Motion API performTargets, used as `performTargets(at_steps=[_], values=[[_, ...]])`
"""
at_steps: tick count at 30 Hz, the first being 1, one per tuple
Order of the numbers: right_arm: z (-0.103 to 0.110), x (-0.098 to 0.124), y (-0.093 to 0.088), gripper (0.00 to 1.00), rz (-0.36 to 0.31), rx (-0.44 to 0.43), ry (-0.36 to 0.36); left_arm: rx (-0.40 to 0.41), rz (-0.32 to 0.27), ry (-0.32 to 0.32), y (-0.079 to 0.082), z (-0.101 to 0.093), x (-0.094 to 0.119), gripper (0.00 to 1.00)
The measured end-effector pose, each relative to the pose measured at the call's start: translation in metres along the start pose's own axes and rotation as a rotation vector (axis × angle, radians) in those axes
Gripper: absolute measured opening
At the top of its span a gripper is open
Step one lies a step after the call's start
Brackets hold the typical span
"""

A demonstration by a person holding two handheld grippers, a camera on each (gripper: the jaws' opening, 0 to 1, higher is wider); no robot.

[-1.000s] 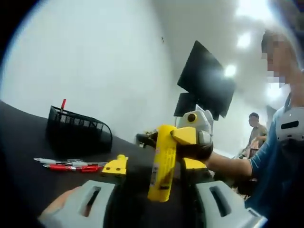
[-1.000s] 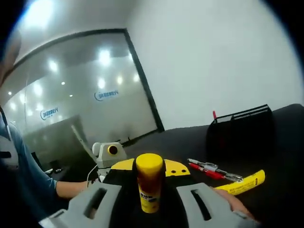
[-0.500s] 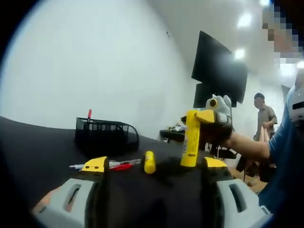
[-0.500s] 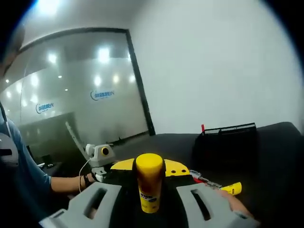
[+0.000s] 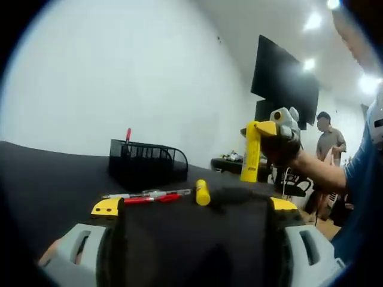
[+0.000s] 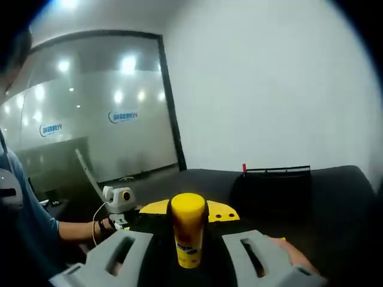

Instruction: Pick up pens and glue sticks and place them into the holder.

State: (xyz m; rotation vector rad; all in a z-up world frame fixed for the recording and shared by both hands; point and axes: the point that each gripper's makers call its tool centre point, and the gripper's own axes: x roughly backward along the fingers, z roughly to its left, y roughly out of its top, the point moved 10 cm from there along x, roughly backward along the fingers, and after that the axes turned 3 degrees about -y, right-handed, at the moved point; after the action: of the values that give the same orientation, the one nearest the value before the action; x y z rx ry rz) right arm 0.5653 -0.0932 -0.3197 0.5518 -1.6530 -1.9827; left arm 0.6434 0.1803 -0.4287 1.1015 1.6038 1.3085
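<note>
Glue stick (image 6: 188, 230) in right gripper (image 6: 189, 239): yellow, printed label. Second glue stick (image 5: 203, 192) on table (image 5: 54, 179): yellow; table black. Mesh holder (image 5: 148, 162): black, red pen (image 5: 128, 134) inside. Loose pens (image 5: 146, 197): red, silver. Left gripper (image 5: 191, 206): yellow pads, grey frame

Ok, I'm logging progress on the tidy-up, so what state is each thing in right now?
Right gripper: shut on a glue stick, raised off the table.
Held glue stick: upright, capped, between the jaws.
Second glue stick: lying on the table, not yet picked up.
Pens: lying loose beside it.
Holder: upright on the table, one red pen sticking out.
Left gripper: open.
</note>
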Motion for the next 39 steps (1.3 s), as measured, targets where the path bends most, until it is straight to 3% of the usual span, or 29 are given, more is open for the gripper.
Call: performTargets(at_steps=[12, 27, 31, 39], values=[[-0.014, -0.020, 0.014, 0.18, 0.025, 0.054, -0.028, 0.005, -0.037, -0.001, 0.000, 0.001, 0.005, 0.96], [-0.044, -0.062, 0.054, 0.18, -0.002, 0.118, -0.048, 0.005, -0.050, 0.047, 0.001, 0.010, 0.008, 0.96], [-0.052, -0.081, 0.053, 0.18, -0.003, 0.118, -0.047, 0.010, -0.064, 0.051, 0.002, 0.011, 0.009, 0.96], [-0.064, -0.121, 0.032, 0.18, -0.005, 0.118, -0.076, -0.041, 0.001, 0.041, -0.004, 0.008, 0.004, 0.96]])
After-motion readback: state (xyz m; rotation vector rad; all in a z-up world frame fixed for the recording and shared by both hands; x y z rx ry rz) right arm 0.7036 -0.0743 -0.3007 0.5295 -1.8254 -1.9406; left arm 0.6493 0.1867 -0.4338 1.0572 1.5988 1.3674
